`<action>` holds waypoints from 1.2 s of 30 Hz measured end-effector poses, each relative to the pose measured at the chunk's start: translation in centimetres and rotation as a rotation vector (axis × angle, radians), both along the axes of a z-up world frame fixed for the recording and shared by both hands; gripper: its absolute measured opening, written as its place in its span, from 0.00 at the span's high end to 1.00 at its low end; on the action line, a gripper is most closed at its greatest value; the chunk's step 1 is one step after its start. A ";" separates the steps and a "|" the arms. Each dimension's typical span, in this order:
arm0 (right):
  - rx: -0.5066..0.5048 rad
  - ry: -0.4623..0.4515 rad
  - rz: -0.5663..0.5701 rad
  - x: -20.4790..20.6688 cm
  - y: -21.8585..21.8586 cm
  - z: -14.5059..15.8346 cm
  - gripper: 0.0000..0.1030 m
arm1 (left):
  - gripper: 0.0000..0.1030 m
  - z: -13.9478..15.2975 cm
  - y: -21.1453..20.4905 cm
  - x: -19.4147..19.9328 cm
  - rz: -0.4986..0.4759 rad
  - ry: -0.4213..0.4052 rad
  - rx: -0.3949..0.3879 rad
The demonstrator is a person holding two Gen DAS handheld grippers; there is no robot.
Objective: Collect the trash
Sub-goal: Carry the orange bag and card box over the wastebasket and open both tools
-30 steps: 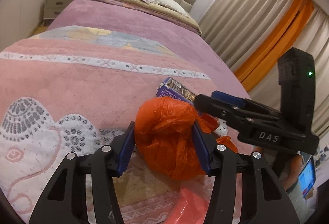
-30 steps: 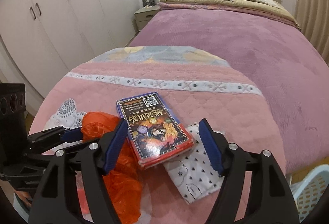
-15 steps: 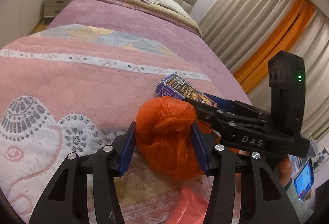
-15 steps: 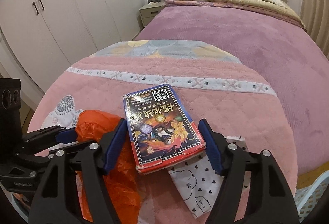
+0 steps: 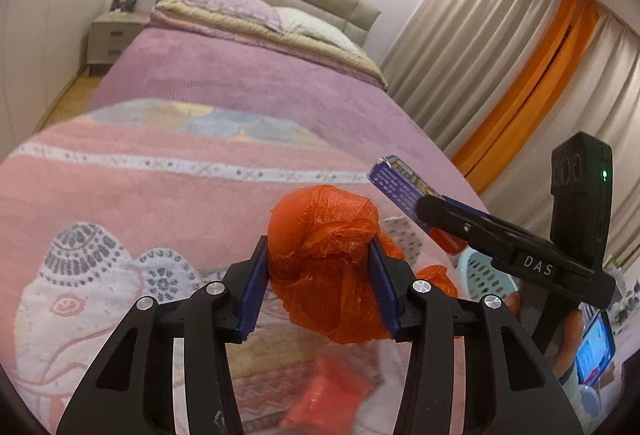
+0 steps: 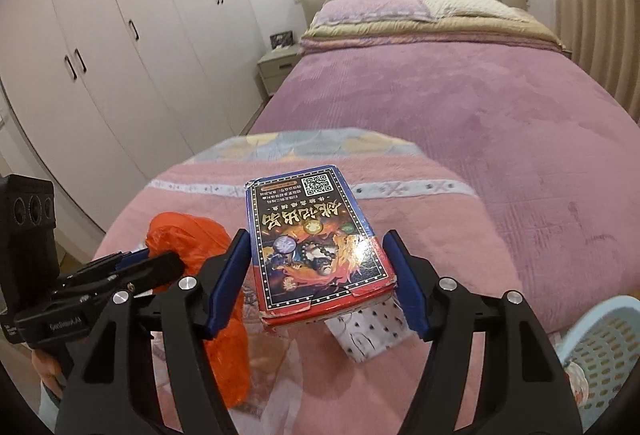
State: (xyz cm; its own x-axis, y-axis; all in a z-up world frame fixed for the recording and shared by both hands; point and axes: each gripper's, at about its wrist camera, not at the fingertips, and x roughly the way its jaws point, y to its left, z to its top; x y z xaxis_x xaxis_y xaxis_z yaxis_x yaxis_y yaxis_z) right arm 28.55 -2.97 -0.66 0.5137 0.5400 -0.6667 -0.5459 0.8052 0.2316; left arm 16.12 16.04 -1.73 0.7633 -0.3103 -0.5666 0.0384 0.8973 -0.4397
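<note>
My left gripper (image 5: 318, 285) is shut on a crumpled orange plastic bag (image 5: 324, 247) and holds it above the foot of the bed. My right gripper (image 6: 320, 283) is shut on a flat blue and red printed box (image 6: 314, 235), lifted off the blanket and tilted. The box also shows in the left wrist view (image 5: 404, 187), to the right of the bag. The orange bag shows in the right wrist view (image 6: 188, 231), left of the box. A white dotted paper wrapper (image 6: 368, 331) lies on the pink blanket under the box.
A pale blue slatted basket (image 6: 600, 351) stands at the bed's right foot corner, also in the left wrist view (image 5: 484, 271). A red packet (image 5: 328, 395) lies on the blanket below my left gripper. White wardrobes (image 6: 120, 35) line the left wall; curtains (image 5: 520, 75) hang right.
My right gripper has closed on the box and lifted it off the blanket, tilting its far end up. The left gripper keeps its hold on the orange bag.
</note>
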 end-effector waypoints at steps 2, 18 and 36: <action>0.009 -0.021 -0.014 -0.8 -0.8 0.9 0.38 | 0.56 1.0 -0.5 -0.4 -0.007 -0.022 0.007; 0.056 -0.130 -0.276 -7.1 -13.8 6.5 0.38 | 0.56 7.6 -10.9 -1.2 -0.177 -0.153 0.105; 0.092 -0.003 -0.637 -8.6 -28.9 3.8 0.38 | 0.56 4.3 -27.1 4.1 -0.426 -0.073 0.197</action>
